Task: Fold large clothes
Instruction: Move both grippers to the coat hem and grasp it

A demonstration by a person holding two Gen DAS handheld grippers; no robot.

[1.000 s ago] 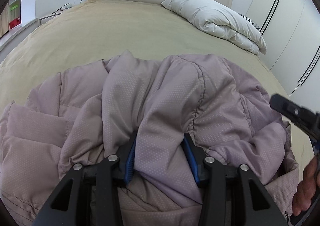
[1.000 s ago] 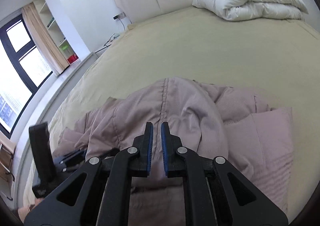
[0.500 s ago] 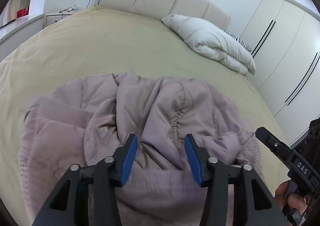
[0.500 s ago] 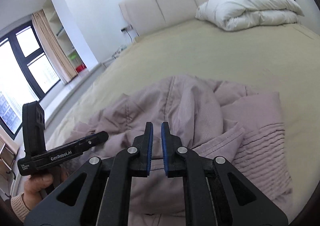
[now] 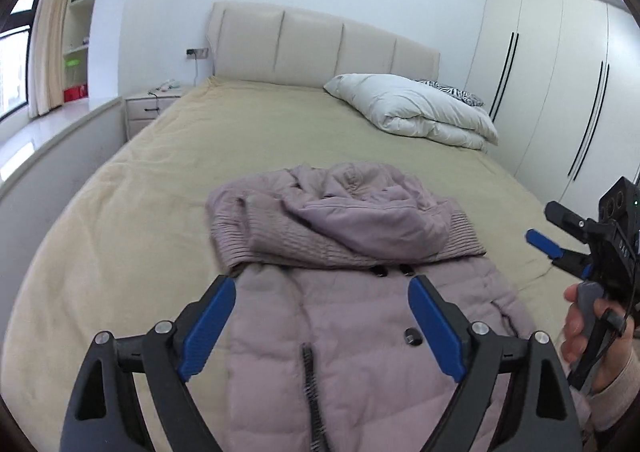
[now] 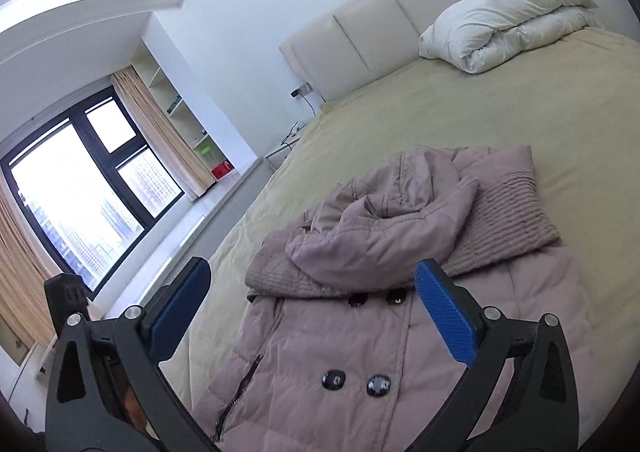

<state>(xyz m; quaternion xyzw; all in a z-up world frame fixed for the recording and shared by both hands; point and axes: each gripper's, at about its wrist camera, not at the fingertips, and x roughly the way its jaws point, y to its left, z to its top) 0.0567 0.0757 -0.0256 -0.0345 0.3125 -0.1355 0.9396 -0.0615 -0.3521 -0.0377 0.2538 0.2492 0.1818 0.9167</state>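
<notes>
The padded jacket [image 5: 360, 336] lies front-up on the tan bedspread [image 5: 132, 212], near the foot end of the bed, its dark zipper and black buttons showing on the closest part. Above it, the left gripper [image 5: 320, 316] hangs with its blue pads spread far apart and still opening; the cloth shows in the gap between the pads, but neither pad presses on it. The right gripper [image 6: 312, 312] is likewise released, its jaws opening wide over the buttoned front, with nothing pinched between them. In the left wrist view the right gripper [image 5: 560, 240] also appears at the right edge, gripped by a hand [image 5: 592, 340] in a light sleeve, beside the jacket's right side and apart from it.

A little farther on, a pair of buttons sits just below a ribbed knit band that runs across the garment. The hood [image 5: 368, 208] is turned down over that band in a loose, rumpled heap, its smooth lining facing up.

Beyond the jacket the bedspread stretches bare to a folded white duvet [image 5: 416, 112] at the far right corner, with a zebra-striped pillow [image 5: 452, 90] tucked behind it. The cream padded headboard [image 5: 320, 46] closes the bed, a nightstand [image 5: 150, 104] stands at its left, and white wardrobe doors [image 5: 560, 92] line the right wall.
</notes>
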